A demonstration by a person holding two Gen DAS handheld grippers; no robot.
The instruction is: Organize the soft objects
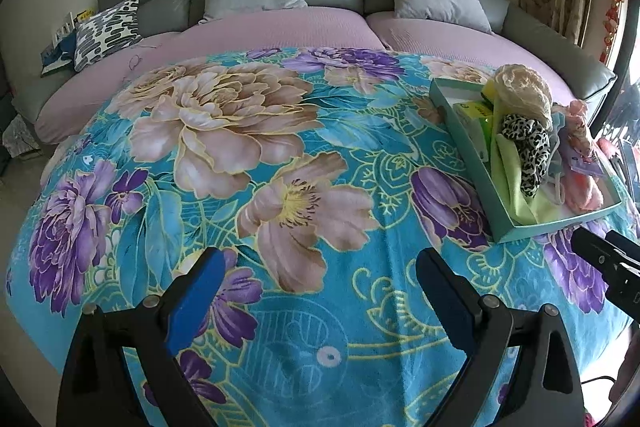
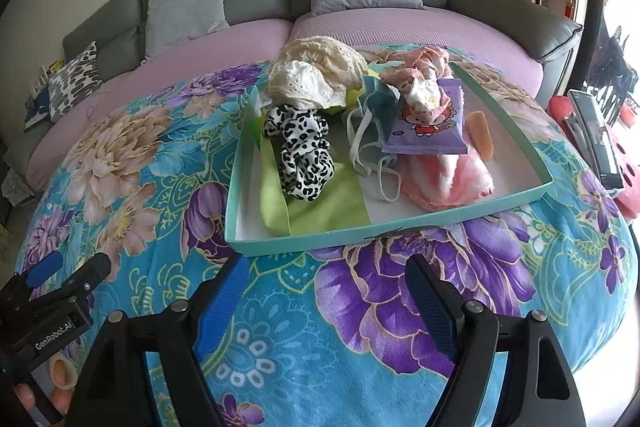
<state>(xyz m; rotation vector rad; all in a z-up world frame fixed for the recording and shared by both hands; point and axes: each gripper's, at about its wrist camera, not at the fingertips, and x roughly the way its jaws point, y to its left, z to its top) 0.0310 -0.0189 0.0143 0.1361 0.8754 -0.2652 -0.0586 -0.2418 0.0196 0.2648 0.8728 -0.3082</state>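
Already piled: soft items in teal tray (image 2: 384,231) on floral blanket (image 2: 340,327) w/ leopard scrunchie (image 2: 302,155), lace hats (image 2: 316,77), masks (image 2: 370,139), pink fuzzy sock (image 2: 448,179). Right gripper (image 2: 328,291) spread, empty, just short of tray's near rim. Left gripper (image 1: 320,279) spread, empty, off to tray's left. Prob. pre-grasp step; next: reach in, pinch one item.
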